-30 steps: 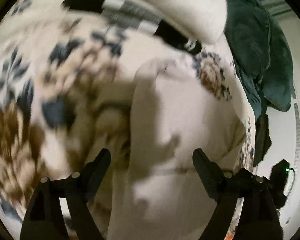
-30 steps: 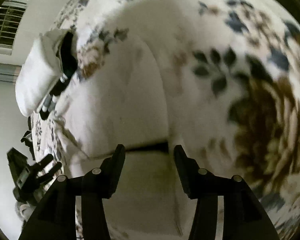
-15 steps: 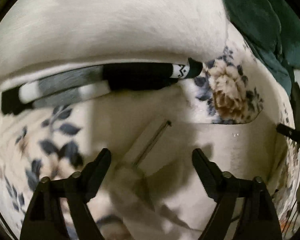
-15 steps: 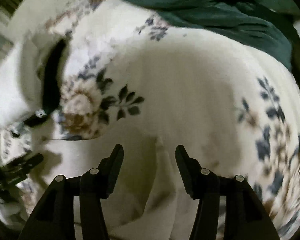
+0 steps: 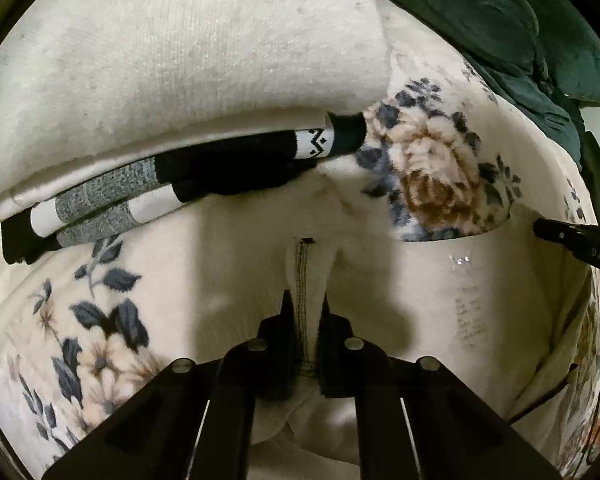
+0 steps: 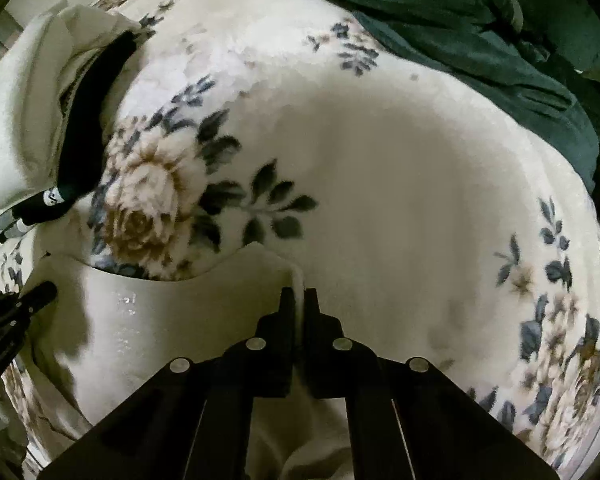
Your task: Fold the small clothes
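Observation:
A small cream-white garment (image 5: 452, 300) lies flat on a floral blanket (image 5: 432, 176); it also shows in the right wrist view (image 6: 172, 320). My left gripper (image 5: 306, 300) is shut on its stitched left corner. My right gripper (image 6: 299, 294) is shut on its opposite upper corner, at the edge by the neckline curve. Each gripper's tip shows in the other's view, the right one (image 5: 576, 242) and the left one (image 6: 24, 304).
A stack of folded clothes lies behind: a cream knit (image 5: 180, 60) over black, grey and white striped pieces (image 5: 172, 184), also seen in the right wrist view (image 6: 80, 120). A dark green blanket (image 5: 500, 24) is bunched at the back right (image 6: 460, 32).
Both grippers were open above the garment; they have come down to its top corners and shut on the fabric.

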Motion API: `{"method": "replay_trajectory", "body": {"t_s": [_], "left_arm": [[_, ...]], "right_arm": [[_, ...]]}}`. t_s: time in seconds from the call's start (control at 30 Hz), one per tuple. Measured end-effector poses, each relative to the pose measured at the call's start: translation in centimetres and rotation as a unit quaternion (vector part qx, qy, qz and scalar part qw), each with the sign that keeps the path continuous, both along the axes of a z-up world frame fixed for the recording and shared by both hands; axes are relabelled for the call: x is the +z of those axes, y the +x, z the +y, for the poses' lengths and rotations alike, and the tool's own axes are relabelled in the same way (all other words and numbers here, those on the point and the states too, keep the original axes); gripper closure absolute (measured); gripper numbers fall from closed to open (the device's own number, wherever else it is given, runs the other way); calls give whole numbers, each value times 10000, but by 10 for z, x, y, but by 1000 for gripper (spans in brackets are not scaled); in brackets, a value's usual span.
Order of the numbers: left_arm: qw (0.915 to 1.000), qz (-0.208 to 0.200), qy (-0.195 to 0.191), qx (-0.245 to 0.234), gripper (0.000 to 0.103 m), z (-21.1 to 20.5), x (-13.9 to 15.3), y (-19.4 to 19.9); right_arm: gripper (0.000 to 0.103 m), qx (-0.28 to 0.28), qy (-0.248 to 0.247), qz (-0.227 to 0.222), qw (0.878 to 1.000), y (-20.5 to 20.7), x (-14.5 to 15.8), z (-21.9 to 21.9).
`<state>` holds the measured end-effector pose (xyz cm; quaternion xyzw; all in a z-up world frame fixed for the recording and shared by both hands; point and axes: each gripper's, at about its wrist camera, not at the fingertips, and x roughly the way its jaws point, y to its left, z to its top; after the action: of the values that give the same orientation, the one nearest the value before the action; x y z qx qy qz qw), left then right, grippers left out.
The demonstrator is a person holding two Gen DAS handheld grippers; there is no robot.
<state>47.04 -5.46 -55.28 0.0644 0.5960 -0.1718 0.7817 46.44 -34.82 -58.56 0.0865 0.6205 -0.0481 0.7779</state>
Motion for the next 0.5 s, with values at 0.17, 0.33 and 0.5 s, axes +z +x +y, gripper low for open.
{"method": "replay_trajectory", "body": {"t_s": [0.17,0.33,0.5], "left_arm": [[9999,-122,42,-62,98,-2,6,-5],[9996,-259,37,-42,98,-4,15,-10],[9991,-365,-192,88,98,4,35,-19]], "right_arm": [[99,32,-15,-123,9999,-2,12,3],[99,7,5,-273,9996,-3,26,4],[99,-13,41,-483,9988,-25,52,7]]}}
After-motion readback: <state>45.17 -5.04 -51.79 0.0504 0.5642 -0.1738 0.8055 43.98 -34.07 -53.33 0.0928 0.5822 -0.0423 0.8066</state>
